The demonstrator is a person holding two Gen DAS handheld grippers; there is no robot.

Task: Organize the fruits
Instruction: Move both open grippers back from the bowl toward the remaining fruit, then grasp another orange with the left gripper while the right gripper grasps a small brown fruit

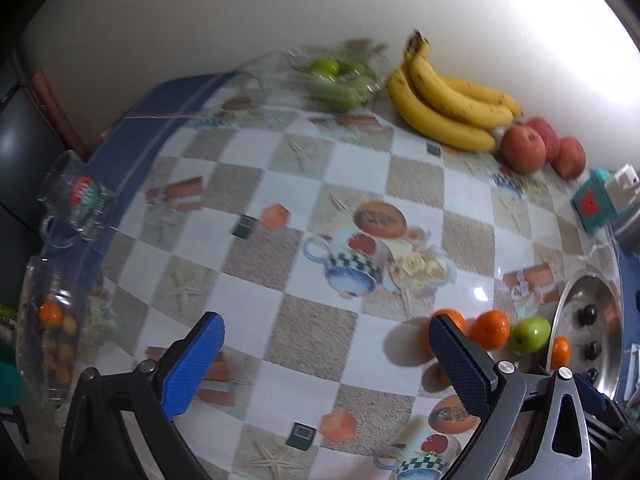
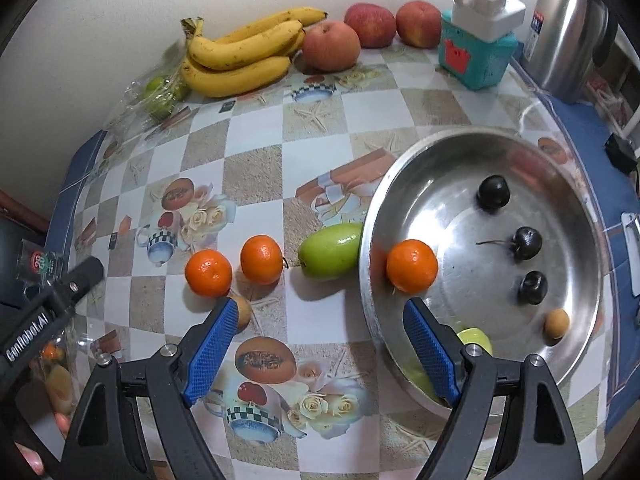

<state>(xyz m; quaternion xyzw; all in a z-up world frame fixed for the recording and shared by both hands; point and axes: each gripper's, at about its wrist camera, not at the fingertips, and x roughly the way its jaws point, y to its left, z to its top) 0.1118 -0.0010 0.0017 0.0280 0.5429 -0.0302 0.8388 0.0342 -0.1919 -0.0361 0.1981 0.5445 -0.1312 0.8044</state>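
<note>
A steel bowl (image 2: 576, 216) at the right holds an orange (image 2: 412, 266), three dark cherries (image 2: 527, 243), a small tan fruit (image 2: 556, 322) and a green fruit (image 2: 476, 339) partly behind my right finger. On the table left of it lie two oranges (image 2: 208, 272) (image 2: 261, 259), a green fruit (image 2: 330, 251) against the rim and a small brown fruit (image 2: 242, 312). My right gripper (image 2: 320, 348) is open and empty above the table beside the bowl. My left gripper (image 1: 324, 364) is open and empty; the oranges (image 1: 490, 329) lie just past its right finger.
Bananas (image 2: 240, 54), three red apples (image 2: 330, 46) and a bag of green fruit (image 2: 160, 90) line the back wall. A teal toy jug (image 2: 476, 48) and a steel flask (image 2: 568, 36) stand at the back right. Glass containers (image 1: 52, 320) stand at the left edge.
</note>
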